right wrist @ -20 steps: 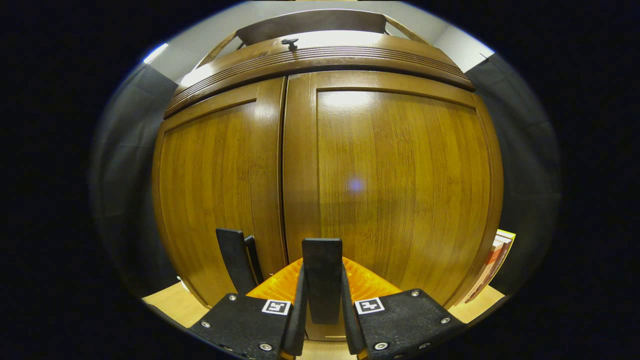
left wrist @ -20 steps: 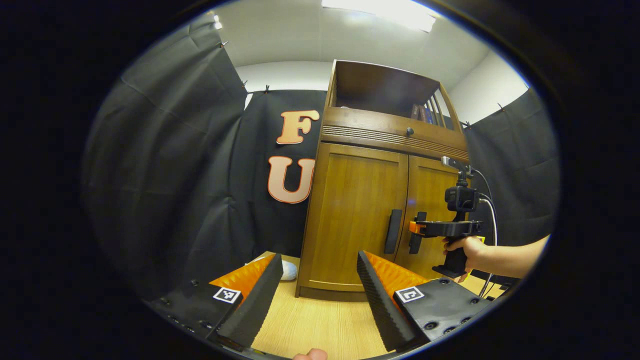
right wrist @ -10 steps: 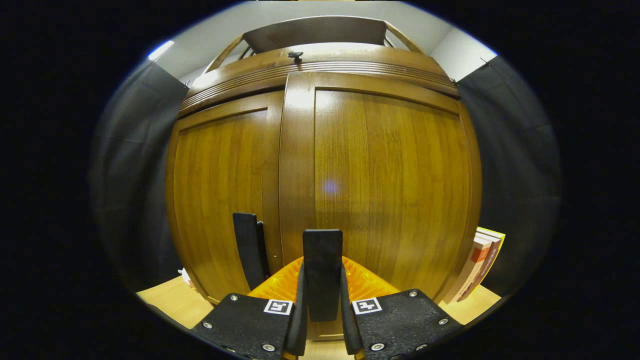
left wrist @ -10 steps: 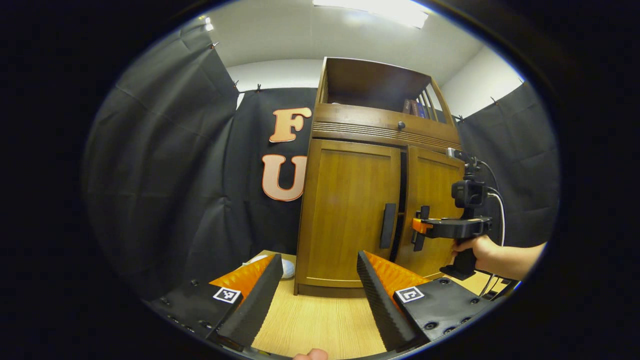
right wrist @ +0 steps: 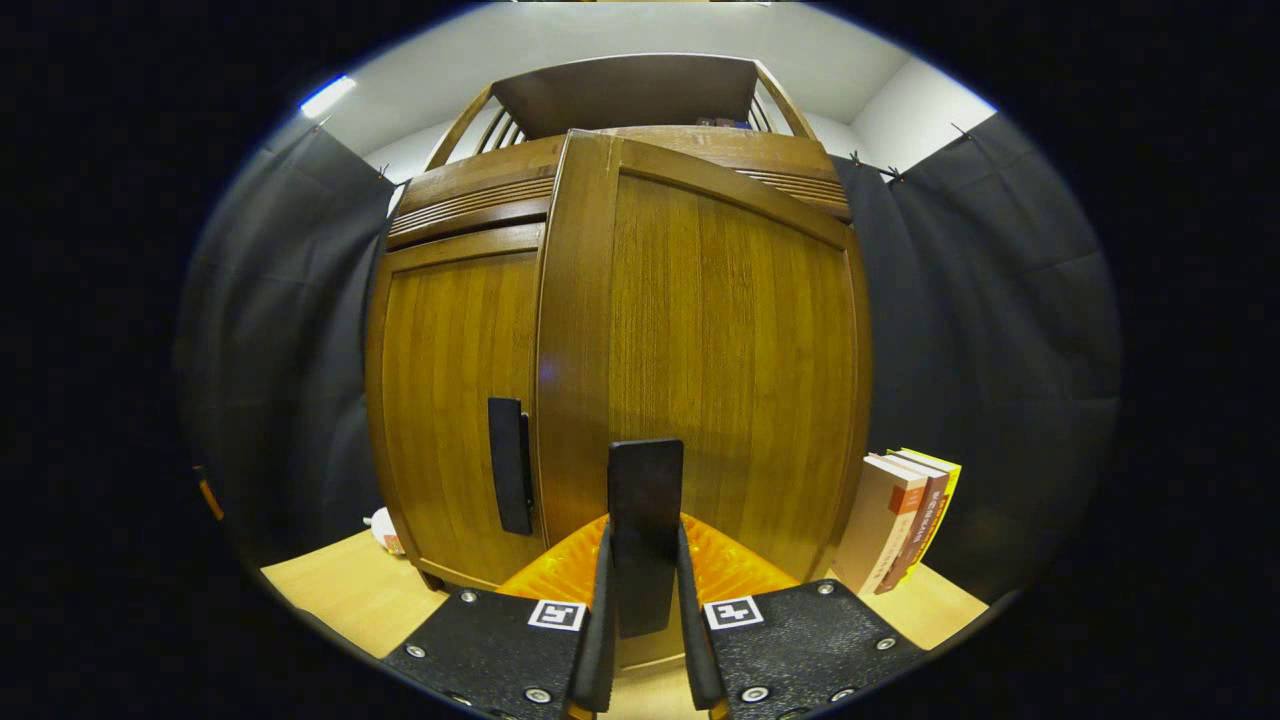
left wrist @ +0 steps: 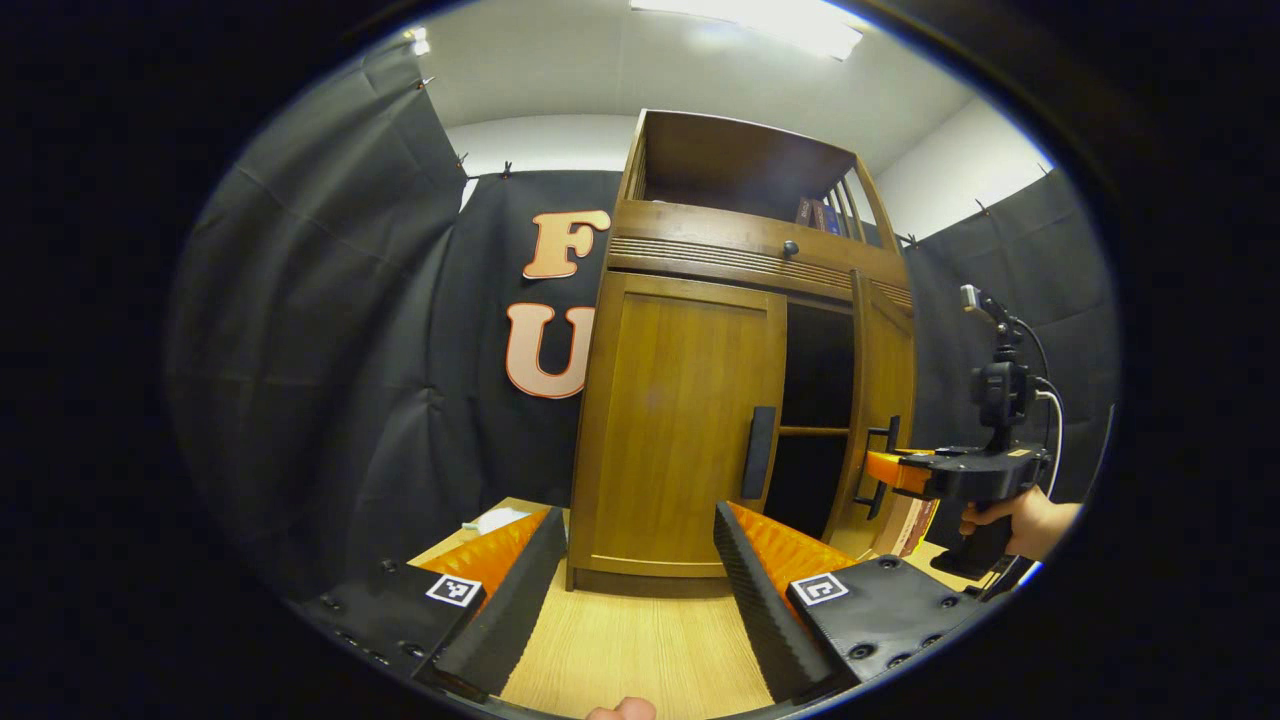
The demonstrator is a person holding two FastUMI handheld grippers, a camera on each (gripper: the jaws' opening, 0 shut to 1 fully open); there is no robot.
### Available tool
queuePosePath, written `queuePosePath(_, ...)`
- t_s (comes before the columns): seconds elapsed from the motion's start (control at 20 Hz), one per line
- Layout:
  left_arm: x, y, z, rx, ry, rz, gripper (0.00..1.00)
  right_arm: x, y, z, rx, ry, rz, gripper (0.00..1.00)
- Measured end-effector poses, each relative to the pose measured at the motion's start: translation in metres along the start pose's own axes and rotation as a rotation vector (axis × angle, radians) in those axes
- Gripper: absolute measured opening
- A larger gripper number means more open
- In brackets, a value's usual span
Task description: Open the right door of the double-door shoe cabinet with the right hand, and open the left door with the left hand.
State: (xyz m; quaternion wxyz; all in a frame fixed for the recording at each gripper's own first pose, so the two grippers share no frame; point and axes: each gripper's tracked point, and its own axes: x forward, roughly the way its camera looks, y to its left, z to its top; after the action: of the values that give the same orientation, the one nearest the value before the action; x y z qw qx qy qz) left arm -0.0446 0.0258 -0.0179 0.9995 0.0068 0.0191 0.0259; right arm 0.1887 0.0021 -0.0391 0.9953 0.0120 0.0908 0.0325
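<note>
On right door handle [right wrist: 645, 535]: right gripper [right wrist: 645, 600] clamped

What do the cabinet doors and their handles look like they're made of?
Right door and left door: seemingly wood or wood veneer, with vertical grain under a glossy, light-reflecting varnish. Left handle and right handle, clamped by the right gripper: dark, matte flat bars; plastic or painted metal, can't tell.

The cabinet [right wrist: 700, 330] is brown wood with straight grain and a soft satin sheen. Its door handles [right wrist: 510, 465] look matt and smooth. The floor [left wrist: 640, 650] at 6 o'clock is pale wood-grain, and the wall cloth [left wrist: 330, 330] matt.
</note>
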Motion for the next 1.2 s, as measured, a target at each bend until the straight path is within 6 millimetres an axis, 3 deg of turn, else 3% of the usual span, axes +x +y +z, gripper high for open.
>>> queuePosePath(0.25, 0.007, -0.017, -0.003, -0.007, 0.011, -0.050, 0.96, -0.021, -0.016, -0.011, -0.006, 0.026, -0.055, 0.29)
queuePosePath(0.35, 0.010, -0.024, -0.006, -0.013, 0.017, -0.069, 0.99, -0.022, -0.025, -0.007, -0.037, 0.008, -0.063, 0.22)
queuePosePath(0.5, 0.013, -0.037, -0.011, -0.021, 0.032, -0.104, 0.99, -0.034, -0.048, -0.010, -0.047, 0.015, -0.133, 0.27)
queuePosePath(0.7, 0.013, -0.047, -0.013, -0.032, 0.038, -0.134, 0.97, -0.048, -0.086, -0.010, -0.013, 0.004, -0.300, 0.12)
queuePosePath(0.75, 0.014, -0.049, -0.014, -0.033, 0.040, -0.139, 0.96, -0.049, -0.090, -0.011, 0.002, 0.005, -0.305, 0.07)
queuePosePath(0.8, 0.014, -0.051, -0.016, -0.033, 0.044, -0.143, 0.94, -0.050, -0.087, -0.012, 0.030, 0.005, -0.297, 0.10)
queuePosePath(0.85, 0.014, -0.052, -0.018, -0.034, 0.050, -0.146, 0.94, -0.048, -0.084, -0.012, 0.041, 0.001, -0.290, 0.03)
queuePosePath(1.0, 0.016, -0.052, -0.019, -0.031, 0.054, -0.143, 0.96, -0.049, -0.090, -0.011, 0.015, -0.004, -0.268, 0.00)
queuePosePath(1.2, 0.017, -0.048, -0.020, -0.029, 0.060, -0.121, 0.97, -0.051, -0.092, -0.011, 0.029, -0.009, -0.240, 0.03)
